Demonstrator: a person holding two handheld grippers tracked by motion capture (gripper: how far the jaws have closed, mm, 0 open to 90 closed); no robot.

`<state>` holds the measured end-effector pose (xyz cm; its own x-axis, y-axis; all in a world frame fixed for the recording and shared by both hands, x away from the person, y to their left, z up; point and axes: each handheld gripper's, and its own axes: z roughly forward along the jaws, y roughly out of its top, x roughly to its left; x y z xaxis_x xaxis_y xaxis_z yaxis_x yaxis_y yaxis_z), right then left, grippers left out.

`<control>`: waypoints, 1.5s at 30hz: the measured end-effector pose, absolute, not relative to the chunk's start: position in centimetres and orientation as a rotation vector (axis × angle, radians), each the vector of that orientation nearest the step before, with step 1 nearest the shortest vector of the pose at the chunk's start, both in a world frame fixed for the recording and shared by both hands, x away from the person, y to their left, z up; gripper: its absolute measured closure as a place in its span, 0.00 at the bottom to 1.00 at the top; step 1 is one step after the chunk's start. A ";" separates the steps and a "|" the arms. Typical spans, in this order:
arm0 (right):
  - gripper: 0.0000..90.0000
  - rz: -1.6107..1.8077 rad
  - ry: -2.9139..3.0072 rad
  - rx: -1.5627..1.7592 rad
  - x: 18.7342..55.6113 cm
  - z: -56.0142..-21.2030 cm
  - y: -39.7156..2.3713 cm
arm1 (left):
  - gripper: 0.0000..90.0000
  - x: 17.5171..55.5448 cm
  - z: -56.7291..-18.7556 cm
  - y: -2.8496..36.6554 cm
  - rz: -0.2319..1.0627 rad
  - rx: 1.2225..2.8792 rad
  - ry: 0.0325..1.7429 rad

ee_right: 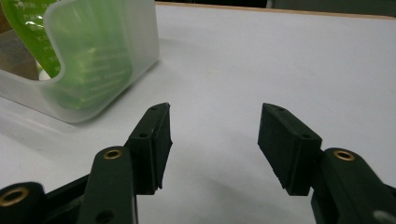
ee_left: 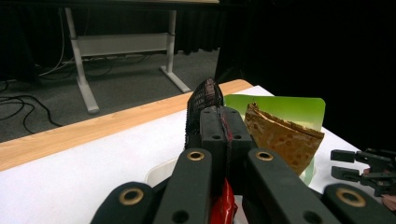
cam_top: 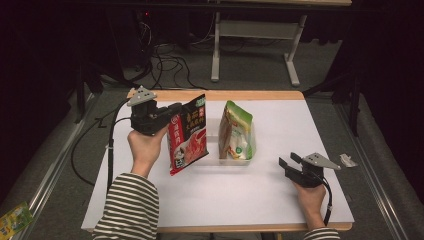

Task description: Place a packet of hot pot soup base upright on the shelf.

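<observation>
The red snack bag point(cam_top: 188, 134) hangs from my left gripper point(cam_top: 170, 114), whose jaws are clamped tight on its upper left edge, so the bag is off the white table point(cam_top: 240, 200) with its long axis running nearly straight up and down and its bottom corner lowest. In the left gripper view the bag's red film point(ee_left: 224, 205) squeezes out between my closed jaws, and its dark crimped top point(ee_left: 204, 100) stands just past them.

What the next move turns on, as I judge it: the clear plastic bin point(cam_top: 235, 159) lies just to the right of the hanging bag, close beside it but apart. My left hand is the nearer one by far.

Standing in that bin is a green bag point(cam_top: 237, 131), upright and leaning a little, taking the right part of it; the free room looks to be on the bag's left, the side facing me. That green bag is the one thing in the way.

Farther right, my right gripper point(cam_top: 291, 162) rests low near the table's edge, jaws wide apart with nothing between them, pointing toward the bin.
</observation>
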<state>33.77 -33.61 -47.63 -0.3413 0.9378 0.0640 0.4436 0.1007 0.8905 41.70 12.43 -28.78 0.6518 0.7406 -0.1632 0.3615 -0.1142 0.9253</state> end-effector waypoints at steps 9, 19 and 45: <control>0.49 1.195 1.847 1.351 33.8 -47.6 -33.6 | 1.00 42.9 -29.5 10.7 0.440 1.740 0.911; 0.49 1.194 1.848 1.349 33.8 -47.6 -33.6 | 1.00 43.7 -29.7 9.5 0.456 1.731 0.911; 0.48 1.183 1.855 1.351 33.8 -47.6 -33.6 | 0.61 44.1 -31.9 11.4 0.466 1.774 0.977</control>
